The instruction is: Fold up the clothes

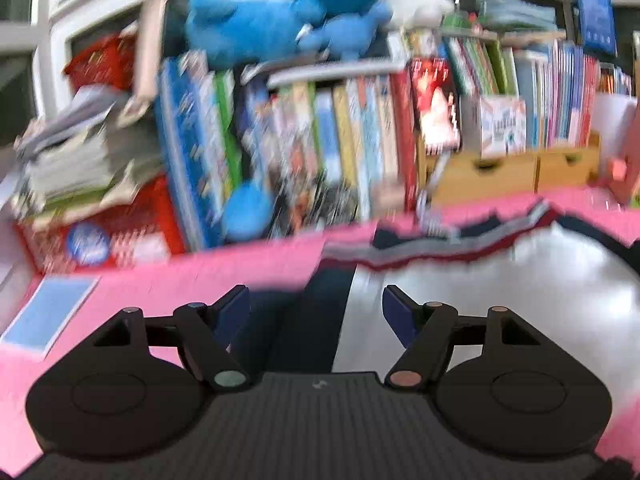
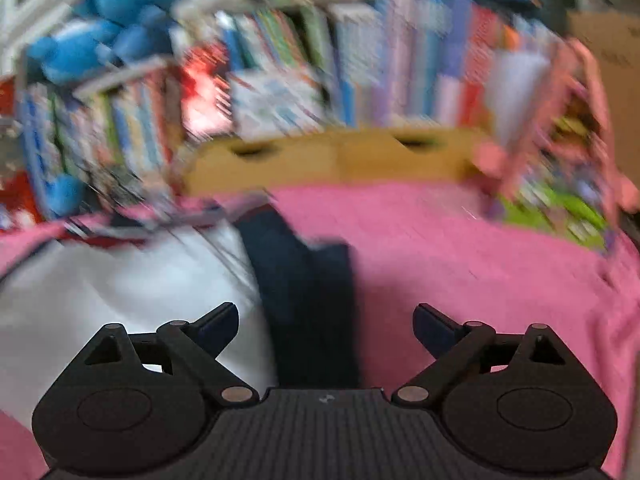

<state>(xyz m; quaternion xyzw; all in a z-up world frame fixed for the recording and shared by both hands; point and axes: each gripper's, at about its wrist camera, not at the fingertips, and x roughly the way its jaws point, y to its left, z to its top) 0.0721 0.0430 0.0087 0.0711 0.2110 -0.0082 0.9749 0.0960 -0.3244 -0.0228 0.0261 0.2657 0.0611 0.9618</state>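
A white garment with navy sleeves and a red, grey and navy striped collar band point(image 1: 500, 300) lies spread flat on the pink cloth-covered surface point(image 1: 180, 280). In the left wrist view its white body fills the ground ahead and to the right of the left gripper point(image 1: 316, 312), and a navy sleeve runs straight between the two blue-padded fingers point(image 1: 230, 312). The jaws stand wide apart and grip nothing; whether the pads touch the fabric is lost in motion blur.

In the right wrist view the same garment point(image 2: 120, 280) lies ahead and to the left, its white panel passing under the left finger, while the other navy sleeve point(image 2: 312, 300) runs down the gap of the right gripper point(image 2: 326, 324). That one too is spread wide and holds nothing, with bare pink cloth beneath its right finger.

Beyond the garment's striped edge stand a row of upright colourful books point(image 1: 340, 140), a light wooden drawer box point(image 1: 500, 176) and blue plush toys point(image 1: 280, 12) piled on top. A pale blue flat booklet point(image 1: 48, 316) lies on the pink cloth to the left.
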